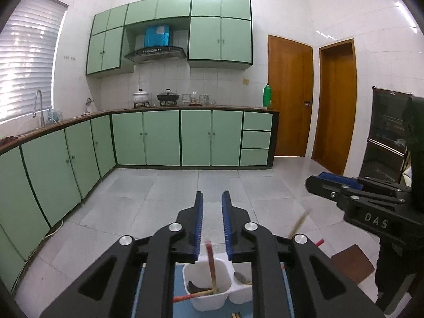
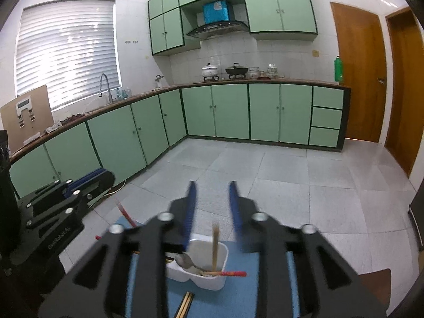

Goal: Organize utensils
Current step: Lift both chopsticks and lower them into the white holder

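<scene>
A white two-compartment utensil holder (image 1: 209,291) (image 2: 204,270) stands on a blue mat (image 1: 182,310) (image 2: 233,299). It holds red-tipped chopsticks (image 1: 212,265) (image 2: 230,273), a wooden chopstick (image 2: 215,246) and a metal spoon (image 2: 185,261). A dark spoon (image 1: 194,287) lies in the left compartment. A pair of wooden chopsticks (image 2: 185,304) lies on the mat in front. My left gripper (image 1: 212,201) is open and empty above the holder. My right gripper (image 2: 212,193) is open and empty above it; it also shows in the left wrist view (image 1: 318,180).
Green kitchen cabinets (image 1: 159,137) line the far and left walls under a dark counter (image 2: 265,80). Two wooden doors (image 1: 291,95) stand at the right. A dark cabinet (image 1: 384,132) is at the far right. A brown stool (image 1: 352,262) sits beside the table.
</scene>
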The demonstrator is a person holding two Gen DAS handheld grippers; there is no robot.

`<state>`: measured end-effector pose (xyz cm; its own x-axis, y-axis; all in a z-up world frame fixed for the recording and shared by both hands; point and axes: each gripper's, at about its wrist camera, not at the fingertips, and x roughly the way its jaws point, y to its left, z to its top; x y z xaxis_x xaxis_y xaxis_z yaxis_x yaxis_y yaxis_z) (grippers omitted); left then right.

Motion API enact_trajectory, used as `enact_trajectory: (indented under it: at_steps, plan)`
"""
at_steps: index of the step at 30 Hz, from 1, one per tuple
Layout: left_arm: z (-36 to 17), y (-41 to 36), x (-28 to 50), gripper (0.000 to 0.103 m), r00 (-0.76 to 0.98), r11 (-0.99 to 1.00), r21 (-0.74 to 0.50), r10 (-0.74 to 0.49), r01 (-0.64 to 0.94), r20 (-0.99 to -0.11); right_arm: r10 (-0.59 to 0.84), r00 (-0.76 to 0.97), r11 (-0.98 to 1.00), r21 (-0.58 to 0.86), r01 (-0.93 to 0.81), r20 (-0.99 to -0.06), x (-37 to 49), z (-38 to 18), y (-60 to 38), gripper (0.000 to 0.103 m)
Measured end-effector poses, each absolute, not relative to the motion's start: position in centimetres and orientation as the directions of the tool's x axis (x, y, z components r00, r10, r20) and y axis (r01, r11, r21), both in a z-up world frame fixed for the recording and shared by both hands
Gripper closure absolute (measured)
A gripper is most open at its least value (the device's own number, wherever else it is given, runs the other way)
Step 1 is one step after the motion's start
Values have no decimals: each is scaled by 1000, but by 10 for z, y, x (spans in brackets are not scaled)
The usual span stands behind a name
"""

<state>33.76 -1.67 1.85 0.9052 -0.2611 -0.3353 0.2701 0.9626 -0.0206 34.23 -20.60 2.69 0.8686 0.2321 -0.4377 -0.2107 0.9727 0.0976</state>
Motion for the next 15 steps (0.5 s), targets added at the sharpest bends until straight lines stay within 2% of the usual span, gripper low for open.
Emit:
enact_trajectory:
  at_steps: [2, 4, 8, 9, 10, 12, 15]
  plan:
    - [20, -12, 332, 84, 907, 963, -18, -259, 268, -332, 218, 876, 976, 95, -196, -431, 335, 27, -212, 70]
    - [25, -7, 321, 78, 911, 965, -21, -255, 263, -326, 203, 887, 979, 93, -181, -414, 323, 30, -218, 62]
    - [31, 4, 290, 57, 925, 968, -10, -242, 250, -293, 177, 905, 984, 85, -156, -388, 298, 32, -231, 52]
    - [32, 5, 284, 52, 927, 970, -9, -237, 245, -290, 172, 907, 985, 85, -151, -384, 289, 31, -234, 45]
    - [32, 8, 275, 50, 929, 970, -12, -236, 242, -284, 168, 908, 986, 85, -147, -383, 282, 30, -236, 38]
    - [27, 13, 255, 40, 931, 973, -20, -225, 229, -288, 165, 910, 986, 82, -144, -381, 263, 25, -240, 31]
    - [11, 23, 230, 31, 929, 977, -35, -209, 209, -306, 151, 908, 988, 64, -137, -391, 230, 7, -241, 22]
